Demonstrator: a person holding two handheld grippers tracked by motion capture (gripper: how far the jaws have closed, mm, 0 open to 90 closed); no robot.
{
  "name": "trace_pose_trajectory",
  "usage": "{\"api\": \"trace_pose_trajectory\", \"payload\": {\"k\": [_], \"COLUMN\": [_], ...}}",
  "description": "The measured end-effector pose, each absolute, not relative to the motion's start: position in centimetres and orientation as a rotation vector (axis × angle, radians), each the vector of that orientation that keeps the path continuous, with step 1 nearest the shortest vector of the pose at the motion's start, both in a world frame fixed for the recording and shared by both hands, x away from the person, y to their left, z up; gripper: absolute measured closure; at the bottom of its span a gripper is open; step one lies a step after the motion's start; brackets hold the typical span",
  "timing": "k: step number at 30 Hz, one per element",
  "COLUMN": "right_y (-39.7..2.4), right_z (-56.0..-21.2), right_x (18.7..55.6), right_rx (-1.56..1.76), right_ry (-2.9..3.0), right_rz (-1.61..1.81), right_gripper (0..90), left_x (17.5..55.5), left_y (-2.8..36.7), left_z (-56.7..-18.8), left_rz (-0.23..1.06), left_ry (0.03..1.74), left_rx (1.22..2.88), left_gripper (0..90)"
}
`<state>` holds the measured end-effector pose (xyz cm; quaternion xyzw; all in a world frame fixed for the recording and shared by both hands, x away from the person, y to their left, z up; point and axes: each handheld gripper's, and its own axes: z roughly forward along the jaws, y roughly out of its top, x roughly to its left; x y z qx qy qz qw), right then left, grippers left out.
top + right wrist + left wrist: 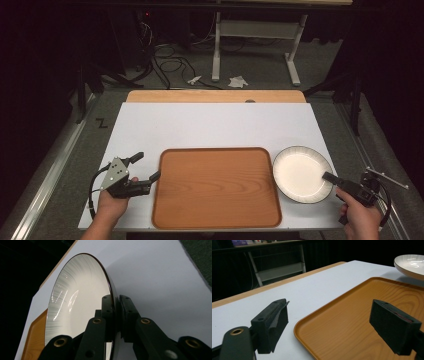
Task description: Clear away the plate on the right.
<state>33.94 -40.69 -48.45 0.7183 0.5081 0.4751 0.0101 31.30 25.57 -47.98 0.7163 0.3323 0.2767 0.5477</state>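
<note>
Big white-topped table (200,125) carries a wide brown wooden tray (216,187), parked centre as the likely landing spot. Just right of it, the white round ceramic plate (300,172) has its rim clamped by the right gripper (331,177), probably for lifting over. Left gripper (146,166) waits, jaws wide apart, straddling the tray's corner.

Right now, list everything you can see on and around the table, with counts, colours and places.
plate: one, white with dark rim, right of the tray, rim clamped by the right tongs
tray: one, orange-brown wood, table centre near the front edge
table: one, white top, wooden strip at far edge
paper scraps: two, white, on the floor beyond the table
left tongs: one, black, open, at the tray's left edge
right tongs: one, black, shut on the plate
hands: two, at the bottom edge
</note>
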Motion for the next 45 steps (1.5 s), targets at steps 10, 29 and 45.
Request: {"api": "trace_pose_trajectory", "payload": {"k": [10,29,45], "right_y": [-38.2,-32.8,-28.1], "right_z": [-46.4,-44.4,-45.1], "right_x": [34.8,38.4,40.5], "right_rx": [2.193,2.102,2.052], "right_ry": [1.635,1.726,1.863], "right_rz": [1.523,1.593,1.630], "right_gripper": [85.0,84.9,84.9], "left_x": [31.2,31.0,30.9], "left_y": [25.8,26.2,26.3], "left_z": [-47.9,-47.7,-47.7], "left_rz": [0.659,0.670,0.671], "left_ry": [0.789,0.789,0.794], "left_rx": [1.684,1.664,1.658], "left_gripper": [16.1,16.1,16.1]}}
